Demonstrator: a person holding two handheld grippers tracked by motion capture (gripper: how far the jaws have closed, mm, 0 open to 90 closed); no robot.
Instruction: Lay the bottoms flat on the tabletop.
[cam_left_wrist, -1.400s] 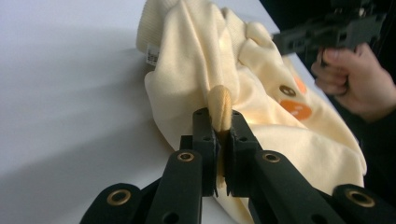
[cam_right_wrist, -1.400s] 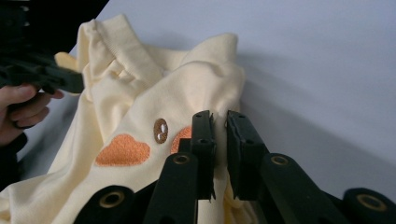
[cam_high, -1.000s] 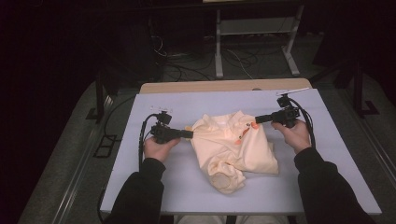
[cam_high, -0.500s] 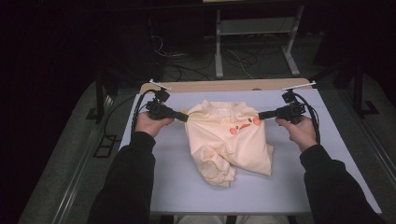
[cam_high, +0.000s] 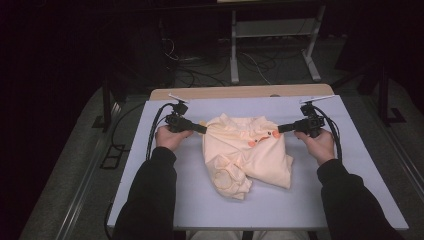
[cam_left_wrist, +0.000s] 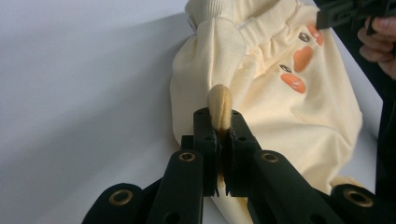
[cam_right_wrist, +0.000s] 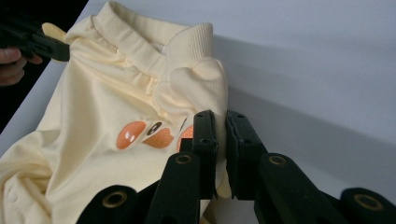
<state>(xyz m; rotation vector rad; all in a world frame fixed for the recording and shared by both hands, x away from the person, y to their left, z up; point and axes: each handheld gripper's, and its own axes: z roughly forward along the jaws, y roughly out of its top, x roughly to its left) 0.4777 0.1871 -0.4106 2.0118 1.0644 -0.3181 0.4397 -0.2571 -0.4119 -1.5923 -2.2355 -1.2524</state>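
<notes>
1. The left gripper (cam_left_wrist: 222, 140) is pinching a fold of the cream baby garment (cam_high: 247, 152), jaws clamped.
2. The right gripper (cam_right_wrist: 221, 140) is clamping its opposite shoulder.
3. The garment is lying crumpled mid-table (cam_high: 165, 200).

One cream garment (cam_high: 247, 155) is lying on one pale table (cam_high: 350, 200). Two grippers are showing: the left gripper (cam_high: 204, 129) and the right gripper (cam_high: 280, 129), each with two black jaws, both pairs clamping folds of the fabric. Two hands are holding them, left hand (cam_high: 169, 138) and right hand (cam_high: 316, 143), coming out of two dark sleeves. Orange print patches (cam_left_wrist: 299, 65) on the garment are counting about three in the left gripper view. One metal stand (cam_high: 272, 45) is standing behind the table.
</notes>
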